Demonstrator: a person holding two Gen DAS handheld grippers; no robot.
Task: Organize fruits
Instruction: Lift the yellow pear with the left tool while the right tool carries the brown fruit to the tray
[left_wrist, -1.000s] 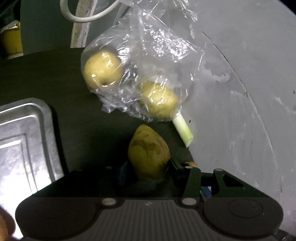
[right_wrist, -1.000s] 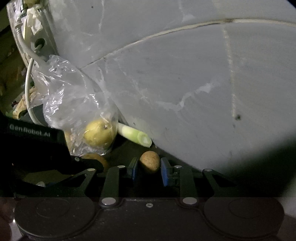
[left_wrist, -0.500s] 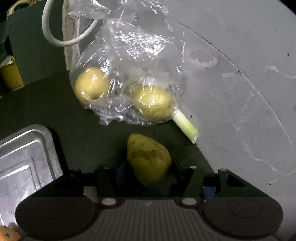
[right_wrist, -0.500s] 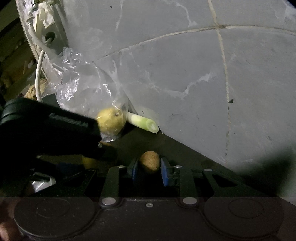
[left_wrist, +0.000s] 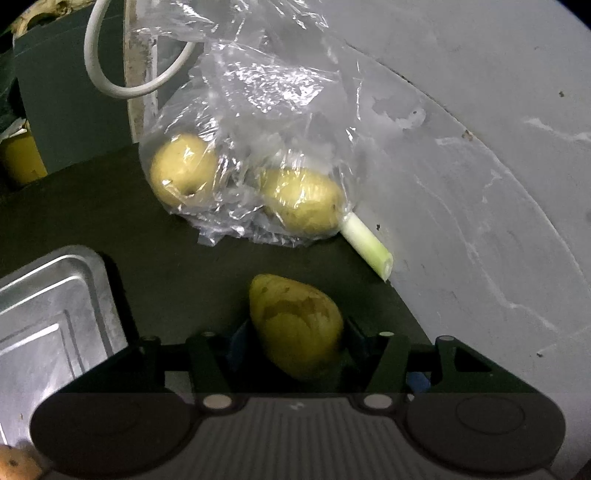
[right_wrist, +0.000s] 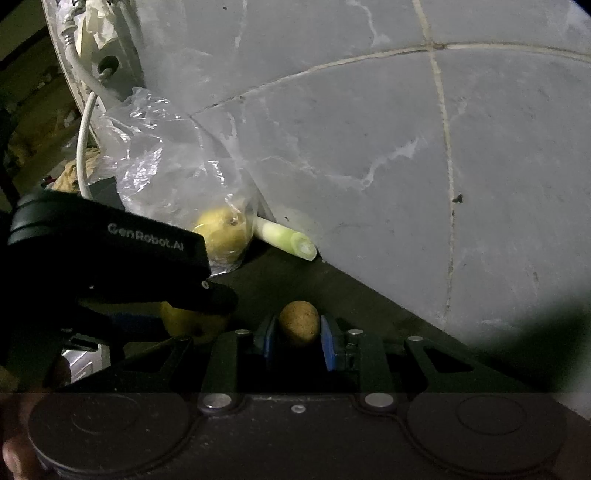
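Gripping a yellow-green blotched mango (left_wrist: 295, 328) between its two dark fingers, the left gripper (left_wrist: 295, 332) occupies the 6 o'clock edge of the left wrist view, clamped on the fruit's broad end while the pointed tip aims toward 12 o'clock over the dark tabletop (left_wrist: 110, 214).

Item: crumpled clear plastic bag (left_wrist: 258, 110), at 12 o'clock from the mango, lying on the tabletop against the grey tiled wall (left_wrist: 480, 147). Contents: two round yellow fruits, one at the bag's 9 o'clock side (left_wrist: 181, 170), one at its 4 o'clock side (left_wrist: 303, 203).

Item: pale green cut leek stalk (left_wrist: 365, 243), poking out from under the bag toward 4 o'clock, beside the wall's foot.

Item: embossed silver metal tray (left_wrist: 55, 306), at 9 o'clock from the mango, apart from it.

Item: white cable (left_wrist: 110, 81), looping at 11 o'clock behind the bag.

Item: small brown oval fruit (right_wrist: 298, 322), clamped between the blue pads (right_wrist: 327, 341) of the right gripper (right_wrist: 298, 338), low centre of the right wrist view. The left gripper's black body sits at its 9 o'clock; bag and leek stalk lie at 11 o'clock.
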